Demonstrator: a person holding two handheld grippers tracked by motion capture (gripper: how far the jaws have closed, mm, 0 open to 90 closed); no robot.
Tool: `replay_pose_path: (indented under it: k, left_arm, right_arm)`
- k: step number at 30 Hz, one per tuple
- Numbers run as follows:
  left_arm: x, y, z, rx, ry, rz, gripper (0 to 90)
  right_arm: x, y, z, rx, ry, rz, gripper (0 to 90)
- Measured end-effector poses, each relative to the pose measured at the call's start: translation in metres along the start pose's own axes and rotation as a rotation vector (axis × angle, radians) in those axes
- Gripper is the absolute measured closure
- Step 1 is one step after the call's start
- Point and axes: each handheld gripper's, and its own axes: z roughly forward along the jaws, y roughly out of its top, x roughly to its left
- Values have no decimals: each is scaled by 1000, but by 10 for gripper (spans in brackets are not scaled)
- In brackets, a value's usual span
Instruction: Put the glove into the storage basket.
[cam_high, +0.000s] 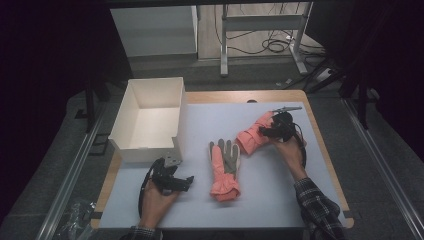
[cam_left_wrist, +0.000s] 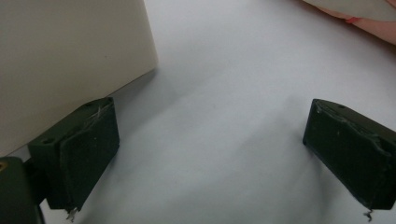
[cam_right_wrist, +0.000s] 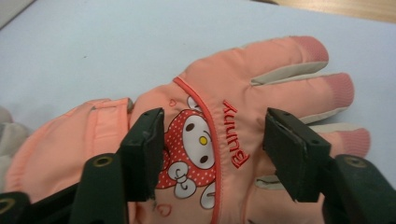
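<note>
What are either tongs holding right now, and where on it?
Nothing is held. The right tongs are open, jaws straddling the back of the pink glove by the bunny patch, not clamped. The left tongs are open over bare mat near the white box.

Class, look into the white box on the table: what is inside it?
The white box shows a bare floor and inner walls; its near wall hides the strip of floor just behind it.

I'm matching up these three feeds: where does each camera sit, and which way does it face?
High view: above the person's side, looking forward and down on the table; both forearms show.
Left gripper view: rides the left gripper, facing the box; open jaws show.
Right gripper view: rides the right gripper, over the bunny glove.
All show the table.
</note>
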Motion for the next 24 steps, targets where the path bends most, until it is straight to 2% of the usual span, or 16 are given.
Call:
replay_pose_path:
  k: [2, 4, 9, 13, 15, 24]
  left_arm:
    - [0, 0, 0, 0, 0, 1, 36]
    - [0, 0, 0, 0, 0, 1, 36]
    - [0, 0, 0, 0, 0, 1, 36]
    - [0, 0, 0, 0, 0, 1, 36]
    - [0, 0, 0, -1, 0, 0, 36]
    - [0, 0, 0, -1, 0, 0, 36]
  right_arm:
    - [-1, 0, 6, 10, 1, 9, 374]
    - [-2, -1, 11, 23, 4, 17, 417]
    - [4, -3, 15, 39, 9, 12, 670]
    - [1, -6, 15, 22, 26, 40, 809]
    - [1, -6, 13, 22, 26, 35, 853]
    - [-3, -2, 1, 6, 22, -8, 868]
